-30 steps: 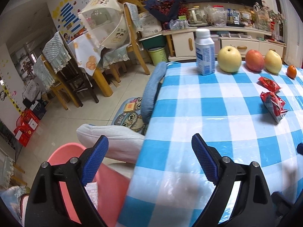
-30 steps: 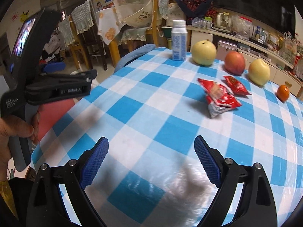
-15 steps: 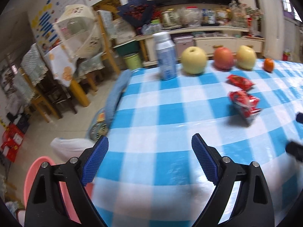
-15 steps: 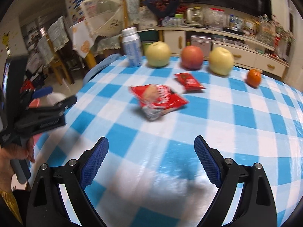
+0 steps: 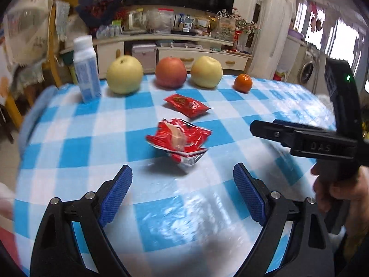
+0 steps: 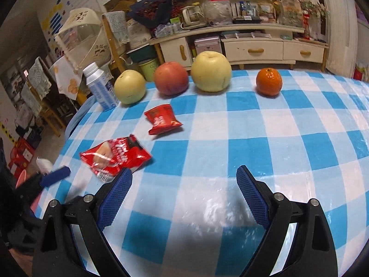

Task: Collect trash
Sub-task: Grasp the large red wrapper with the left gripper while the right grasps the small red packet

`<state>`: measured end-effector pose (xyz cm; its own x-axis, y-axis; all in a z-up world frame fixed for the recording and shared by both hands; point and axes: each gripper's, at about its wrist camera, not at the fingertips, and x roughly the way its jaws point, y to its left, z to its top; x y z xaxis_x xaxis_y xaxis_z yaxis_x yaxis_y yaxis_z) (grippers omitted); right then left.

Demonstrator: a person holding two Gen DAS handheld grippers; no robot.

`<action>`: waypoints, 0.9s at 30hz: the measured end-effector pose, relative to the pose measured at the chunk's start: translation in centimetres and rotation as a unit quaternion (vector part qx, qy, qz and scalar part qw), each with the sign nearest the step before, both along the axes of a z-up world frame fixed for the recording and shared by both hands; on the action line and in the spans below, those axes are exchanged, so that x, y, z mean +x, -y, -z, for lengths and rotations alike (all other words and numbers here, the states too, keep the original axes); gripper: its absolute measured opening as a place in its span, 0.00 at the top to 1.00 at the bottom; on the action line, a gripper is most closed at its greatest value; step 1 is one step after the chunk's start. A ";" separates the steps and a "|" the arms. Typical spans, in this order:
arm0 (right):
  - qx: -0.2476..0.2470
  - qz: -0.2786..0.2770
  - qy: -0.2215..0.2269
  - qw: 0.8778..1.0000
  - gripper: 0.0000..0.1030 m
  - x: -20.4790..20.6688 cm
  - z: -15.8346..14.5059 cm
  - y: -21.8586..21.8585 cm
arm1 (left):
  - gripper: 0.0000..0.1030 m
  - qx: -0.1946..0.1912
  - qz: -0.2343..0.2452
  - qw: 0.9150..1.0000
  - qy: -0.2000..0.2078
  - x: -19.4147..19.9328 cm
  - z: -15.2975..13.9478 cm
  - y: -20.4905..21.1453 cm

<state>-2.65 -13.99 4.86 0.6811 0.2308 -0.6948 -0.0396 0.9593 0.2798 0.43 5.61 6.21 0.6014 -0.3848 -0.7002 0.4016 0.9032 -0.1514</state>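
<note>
We hold the left gripper (image 5: 182,180) wide apart and empty above the blue-checked table (image 5: 99,120), with the big crumpled red wrapper (image 5: 178,142) lying just ahead of its fingertips. Our right gripper (image 6: 184,180) is spread open too, holding nothing, that same wrapper just beside its left finger. A smaller red packet (image 5: 188,105) lies further back, near a row of a milk bottle (image 5: 86,69), two pears, an apple (image 5: 171,72) and a tangerine (image 5: 243,83)

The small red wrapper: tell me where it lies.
The small red wrapper lies on the checked tablecloth, between the red apple behind it and the larger torn wrapper in front.
</note>
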 end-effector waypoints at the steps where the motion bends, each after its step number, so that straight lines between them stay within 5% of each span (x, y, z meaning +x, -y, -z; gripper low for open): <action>1: 0.006 0.002 -0.003 1.000 0.12 0.5 0.2 0.4 | 0.13 -0.015 -0.006 1.000 -0.011 0.5 0.3 -0.1; 4: 0.023 0.003 -0.007 1.000 0.12 1.6 0.5 1.0 | 0.13 -0.069 -0.029 0.997 -0.035 2.4 1.0 -0.4; 11: 0.040 -0.004 -0.011 0.999 0.12 4.2 0.8 0.9 | 0.13 -0.101 -0.048 0.992 -0.049 5.1 1.5 0.0; 23: 0.022 -0.051 -0.003 0.998 0.12 9.1 0.9 -2.5 | 0.37 -0.088 -0.070 0.991 -0.066 7.3 3.3 0.9; 27: 0.005 -0.071 -0.020 0.997 0.23 10.7 1.4 -3.9 | 0.45 -0.087 -0.075 0.991 -0.065 7.5 3.5 1.1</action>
<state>8.04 -10.14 3.44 0.6134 0.3297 -0.7177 -0.1640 0.9421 0.2925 7.93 4.56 2.74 0.5701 -0.4204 -0.7059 0.2324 0.9066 -0.3522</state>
